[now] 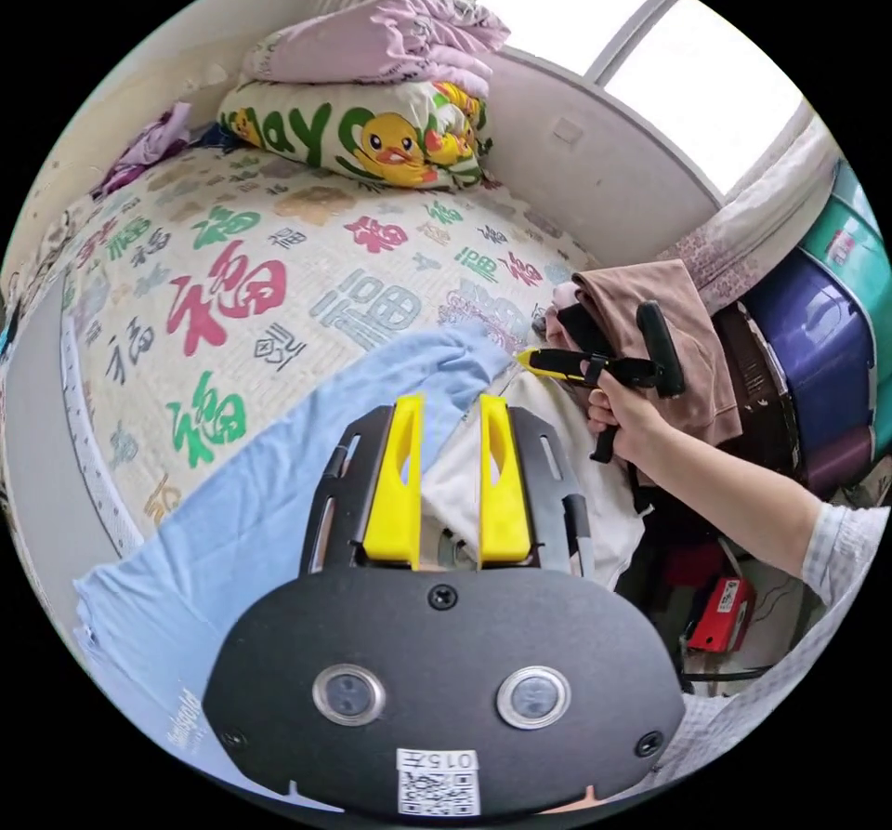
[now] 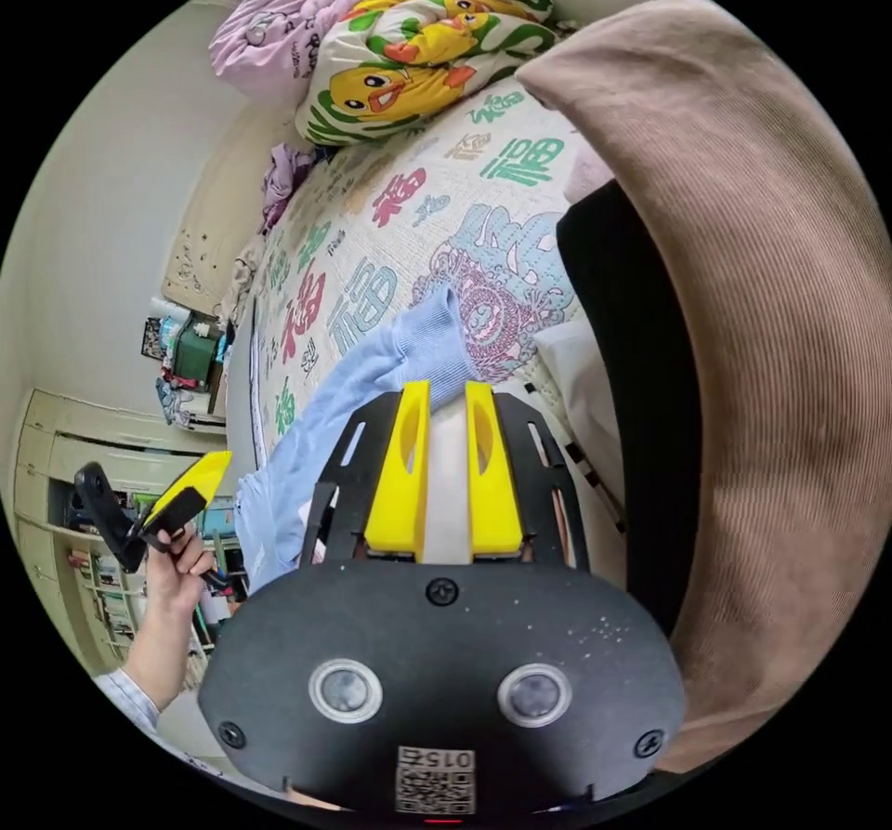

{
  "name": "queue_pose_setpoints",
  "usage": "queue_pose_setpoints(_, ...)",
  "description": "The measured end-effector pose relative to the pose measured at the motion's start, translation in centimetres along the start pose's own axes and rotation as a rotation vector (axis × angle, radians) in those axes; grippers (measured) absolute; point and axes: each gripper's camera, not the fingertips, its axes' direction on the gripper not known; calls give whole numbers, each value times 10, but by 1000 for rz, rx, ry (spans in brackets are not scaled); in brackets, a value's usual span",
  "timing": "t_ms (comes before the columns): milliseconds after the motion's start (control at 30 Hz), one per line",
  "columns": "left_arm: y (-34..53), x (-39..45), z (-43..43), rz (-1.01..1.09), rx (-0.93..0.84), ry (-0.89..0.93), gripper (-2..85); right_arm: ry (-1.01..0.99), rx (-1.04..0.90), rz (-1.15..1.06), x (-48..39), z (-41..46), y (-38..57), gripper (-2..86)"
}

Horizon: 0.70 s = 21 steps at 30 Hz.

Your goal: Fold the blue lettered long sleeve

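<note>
Your work surface is the bed [image 1: 279,244], covered by a cream mat printed with large red, green and grey characters; in the left gripper view it fills the left and middle of the frame. At the upper middle you have a folded duck-print quilt [image 1: 372,138] lying on the mat, with a folded lilac blanket [image 1: 390,40] stacked on top of it. At the upper left edge a purple cloth [image 1: 149,147] lies crumpled. The light blue long sleeve [image 1: 279,495] stretches across the mat from the lower left towards the centre. At centre right a brown garment [image 1: 678,347] sits heaped on the bed's edge, beside white fabric [image 1: 557,458].
</note>
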Motion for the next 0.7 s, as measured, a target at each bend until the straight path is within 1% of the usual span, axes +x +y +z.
queue_pose_setpoints(33,-27,-1,20,-17,-44,24,96,39,-55,27,2,4,-13,65)
queue_pose_setpoints(100,-62,-5,50,-51,-102,49,100,90,-90,41,-4,0,-37,64)
queue_pose_setpoints(167,-101,-12,91,-109,-182,79,107,47,-78,10,-20,-18,-72,65)
queue_pose_setpoints(233,-124,-13,118,-136,-230,104,109,-33,-26,-3,-47,-58,-129,67)
queue_pose_setpoints(300,-144,-8,137,-145,-255,103,111,-107,42,-44,-70,-93,-163,68)
queue_pose_setpoints(333,-154,-4,145,-143,-265,101,112,-124,83,-76,-84,-113,-177,69)
queue_pose_setpoints(433,-174,11,162,-91,-276,86,113,-127,155,-144,-107,-137,-192,68)
queue_pose_setpoints(567,-200,14,184,-49,-329,40,117,-128,133,-162,-94,-124,-205,70)
queue_pose_setpoints(667,-215,3,193,-46,-325,26,118,-146,80,-120,-58,-92,-214,79)
queue_pose_setpoints(700,-217,1,195,-47,-328,27,118,-115,41,-102,-42,-72,-216,83)
